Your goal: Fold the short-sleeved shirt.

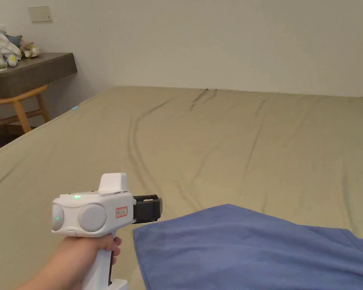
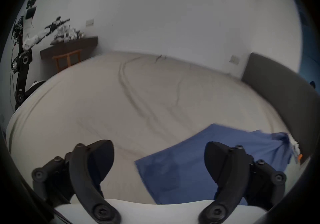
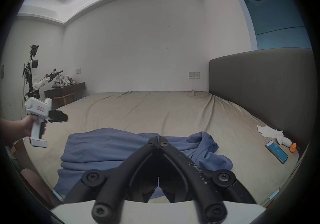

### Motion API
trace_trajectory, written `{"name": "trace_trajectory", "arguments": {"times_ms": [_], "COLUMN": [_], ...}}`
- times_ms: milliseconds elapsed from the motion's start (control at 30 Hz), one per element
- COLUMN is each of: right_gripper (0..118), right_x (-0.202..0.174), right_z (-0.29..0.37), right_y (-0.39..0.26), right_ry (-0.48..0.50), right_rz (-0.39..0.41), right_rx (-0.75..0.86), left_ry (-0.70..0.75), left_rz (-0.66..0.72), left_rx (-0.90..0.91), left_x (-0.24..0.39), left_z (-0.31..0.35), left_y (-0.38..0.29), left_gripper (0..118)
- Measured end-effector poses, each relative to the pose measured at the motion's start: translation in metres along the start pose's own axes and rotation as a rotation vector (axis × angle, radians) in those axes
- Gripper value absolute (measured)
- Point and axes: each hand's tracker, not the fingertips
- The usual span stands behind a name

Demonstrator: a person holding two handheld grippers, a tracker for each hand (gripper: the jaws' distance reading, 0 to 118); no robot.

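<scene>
Ahead of the right gripper (image 3: 158,138), whose jaws meet with nothing between them, the blue shirt (image 3: 110,146) lies rumpled on the bed (image 3: 155,106). Phone (image 3: 277,152) sits far right. Left gripper (image 2: 158,155) hovers spread, shirt's corner beneath.

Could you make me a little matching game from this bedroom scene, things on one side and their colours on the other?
Things:
1. shirt
2. bed sheet
3. headboard
4. phone

Colours or states:
A. dark grey, upright at the bed's end
B. beige, creased
C. blue, partly spread, bunched at one end
D. lit screen, lying flat near the headboard

Pairs: 1-C, 2-B, 3-A, 4-D
</scene>
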Motion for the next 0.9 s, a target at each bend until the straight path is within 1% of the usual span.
{"name": "trace_trajectory", "arguments": {"times_ms": [33, 67, 133, 200, 233, 267, 300, 333, 367, 400, 433, 467, 500, 567, 633, 733, 767, 800, 833, 867, 900], "right_gripper": [2, 2, 2, 2, 2, 2, 2, 2, 2, 2, 2, 2, 2, 2, 2, 2, 5, 14, 23, 40, 73], "right_x": [0.002, 0.002, 0.005, 0.007, 0.008, 0.008, 0.008, 0.008, 0.008, 0.008, 0.007, 0.007, 0.007, 0.006, 0.011, 0.034, 0.043, 0.057, 0.073, 0.088, 0.106], "right_z": [0.000, 0.000, -0.002, -0.004, -0.006, -0.007, -0.008, -0.009, -0.009, -0.009, -0.009, -0.008, -0.006, -0.002, 0.006, 0.013, 0.010, 0.004, -0.003, -0.010, -0.022], "right_y": [0.000, 0.000, 0.000, -0.001, -0.003, -0.004, -0.005, -0.006, -0.006, -0.006, -0.006, -0.005, -0.004, 0.001, 0.009, 0.024, 0.026, 0.025, 0.022, 0.019, 0.011], "right_ry": [-0.004, -0.011, -0.023, -0.024, -0.025, -0.029, -0.033, -0.034, -0.034, -0.032, -0.026, -0.023, -0.021, -0.020, -0.036, -0.053, -0.048, -0.018, -0.002, -0.002, 0.003], "right_rz": [0.007, 0.012, 0.014, 0.006, 0.005, 0.005, 0.006, 0.008, 0.009, 0.005, -0.003, -0.010, -0.014, -0.012, -0.012, -0.066, -0.079, -0.112, -0.169, -0.193, -0.175], "right_rx": [-0.002, -0.005, -0.016, -0.034, -0.045, -0.054, -0.062, -0.071, -0.077, -0.085, -0.093, -0.093, -0.091, -0.083, -0.062, -0.063, -0.084, -0.136, -0.184, -0.212, -0.243], "left_ry": [0.055, 0.073, 0.069, 0.057, 0.099, 0.119, 0.094, 0.042, 0.017, 0.006, -0.003, -0.001, -0.013, -0.047, -0.045, -0.076, -0.090, -0.117, -0.120, -0.121, -0.125], "left_rz": [-0.010, 0.000, 0.023, 0.015, -0.050, -0.119, -0.140, -0.119, -0.099, -0.115, -0.179, -0.251, -0.286, -0.255, -0.214, -0.148, -0.115, -0.081, -0.055, -0.049, -0.047], "left_rx": [-0.077, -0.127, -0.186, -0.235, -0.163, -0.094, -0.128, -0.133, -0.135, -0.150, -0.162, -0.162, -0.159, -0.124, -0.028, 0.086, 0.107, 0.114, 0.134, 0.140, 0.141], "left_x": [-0.003, -0.006, -0.009, -0.004, 0.005, 0.016, 0.018, 0.021, 0.025, 0.030, 0.037, 0.043, 0.047, 0.048, 0.046, 0.035, 0.030, 0.025, 0.023, 0.020, 0.015], "left_z": [-0.022, -0.038, -0.059, -0.071, -0.066, -0.058, -0.053, -0.047, -0.041, -0.037, -0.034, -0.029, -0.024, -0.010, 0.011, 0.047, 0.057, 0.066, 0.079, 0.085, 0.091], "left_y": [-0.004, -0.008, -0.020, -0.034, -0.041, -0.043, -0.047, -0.047, -0.047, -0.051, -0.055, -0.059, -0.061, -0.061, -0.053, -0.033, -0.026, -0.018, -0.011, -0.005, 0.000], "left_gripper": [104, 101, 84, 85, 78, 62, 56, 56, 38, 15, 4, 4, 3, 3, 2, 2, 2, 2, 2, 2, 2]}}
